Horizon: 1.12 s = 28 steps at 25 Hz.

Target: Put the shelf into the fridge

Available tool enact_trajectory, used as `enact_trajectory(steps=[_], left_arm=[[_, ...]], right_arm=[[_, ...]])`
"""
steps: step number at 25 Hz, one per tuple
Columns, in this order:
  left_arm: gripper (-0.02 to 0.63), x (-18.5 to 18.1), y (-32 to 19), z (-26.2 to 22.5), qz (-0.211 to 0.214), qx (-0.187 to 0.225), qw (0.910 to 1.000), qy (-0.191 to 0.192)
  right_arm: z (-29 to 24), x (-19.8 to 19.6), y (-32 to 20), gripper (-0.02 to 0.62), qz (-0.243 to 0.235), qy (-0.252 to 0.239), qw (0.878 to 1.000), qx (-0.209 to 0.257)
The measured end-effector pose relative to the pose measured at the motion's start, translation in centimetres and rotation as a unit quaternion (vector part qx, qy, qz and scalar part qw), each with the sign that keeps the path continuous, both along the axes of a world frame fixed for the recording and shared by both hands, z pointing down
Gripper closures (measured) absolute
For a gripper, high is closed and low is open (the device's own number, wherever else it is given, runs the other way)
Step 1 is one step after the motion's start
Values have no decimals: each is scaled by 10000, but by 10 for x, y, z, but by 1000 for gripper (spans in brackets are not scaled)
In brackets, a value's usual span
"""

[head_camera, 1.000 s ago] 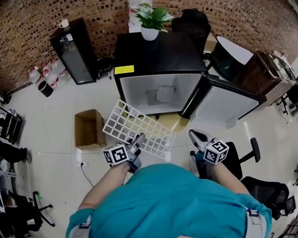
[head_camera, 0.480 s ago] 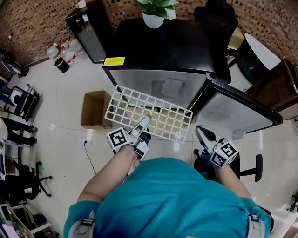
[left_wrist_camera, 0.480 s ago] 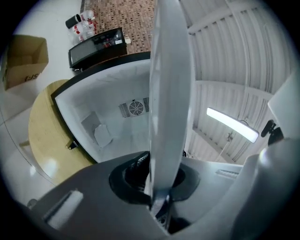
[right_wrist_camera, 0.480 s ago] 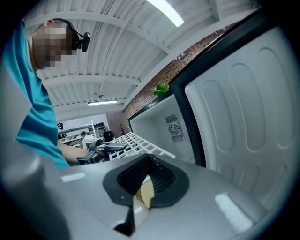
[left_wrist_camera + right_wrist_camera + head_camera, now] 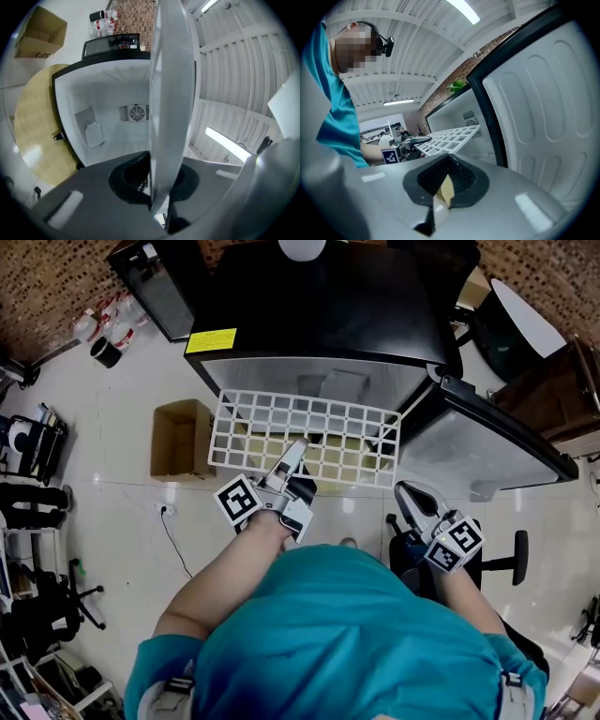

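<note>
Cardboard box (image 5: 181,439) on floor, far left. Left gripper (image 5: 294,457) clamped on near edge of white wire shelf (image 5: 319,432), held roughly level at open fridge (image 5: 319,324) mouth (door (image 5: 487,442) swung right). Right gripper (image 5: 410,498) closed, empty, near right.

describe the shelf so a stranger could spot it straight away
Find the black fridge with its door open. Right in front of its white inside is the shelf, clamped at its near edge by the left gripper. It is the only white wire grid of square holes; the cardboard box to its left is brown and solid.
</note>
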<state>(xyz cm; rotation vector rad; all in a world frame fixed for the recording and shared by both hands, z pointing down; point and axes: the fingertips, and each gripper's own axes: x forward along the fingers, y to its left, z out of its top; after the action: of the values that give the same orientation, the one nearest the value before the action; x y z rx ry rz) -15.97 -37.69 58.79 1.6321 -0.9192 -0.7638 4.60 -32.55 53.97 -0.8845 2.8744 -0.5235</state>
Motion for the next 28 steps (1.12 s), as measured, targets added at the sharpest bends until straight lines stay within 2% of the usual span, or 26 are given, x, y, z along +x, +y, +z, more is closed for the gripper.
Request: enact_trajectory(steps=[4,9,13,18,22,28], left_arm=[[575,-5,-3,-13,-83,466,9985,265],[575,10,-52,-21,-278,638,9951,707],[575,9,-46,-25,-194,693,9955,620],[575,19,-39,-15,-15,361,9979,539],[575,15,-47,-24,-213,391,9965,707],[577,11,-50,-28,-394,510,9972,389]], right_arm=[[11,-14,15,594,20,3,10000,-70],[23,0,-24,593,-66,-34,9998,-179],[22,-10,-18,594,-40,0,9997,-228],[19,-16,-11,594,-40,26,9997,-243],[19,-14,-10,594,-44,6,9996,-262],[22,-12,-2,594,-61,15,9996,-274]])
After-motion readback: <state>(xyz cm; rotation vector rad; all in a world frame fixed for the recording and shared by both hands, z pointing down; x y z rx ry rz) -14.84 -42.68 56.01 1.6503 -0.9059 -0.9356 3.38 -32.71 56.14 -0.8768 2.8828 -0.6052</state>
